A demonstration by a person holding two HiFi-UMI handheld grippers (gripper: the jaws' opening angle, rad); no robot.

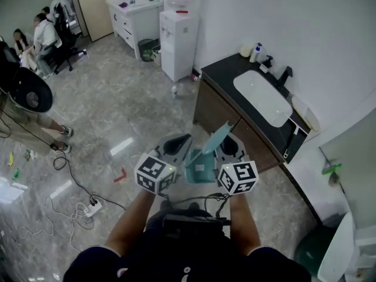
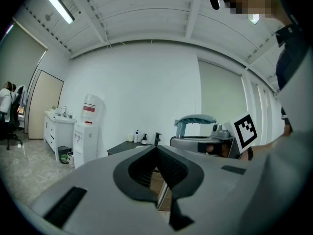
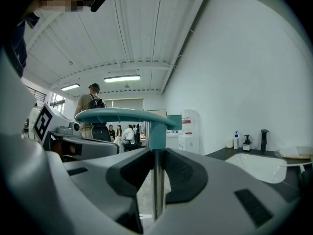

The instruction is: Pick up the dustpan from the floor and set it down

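The teal dustpan [image 1: 198,170] hangs off the floor in front of me, its curved handle [image 1: 217,137] slanting up and its thin metal pole upright. My right gripper [image 1: 230,147] is shut on that pole, which runs straight up between the pads [image 3: 157,155] to the teal handle [image 3: 128,115]. My left gripper [image 1: 177,142] is held just left of the pan. Its jaws are shut with nothing between them [image 2: 156,150]. From the left gripper view the dustpan's handle [image 2: 195,120] shows to the right, above the other gripper.
A dark counter with a white sink [image 1: 258,107] stands ahead to the right. A water dispenser [image 1: 178,37] and a white cabinet [image 1: 135,13] stand farther off. Cables and a power strip [image 1: 91,207] lie on the floor at left, near a small red piece [image 1: 120,176]. People sit at far left.
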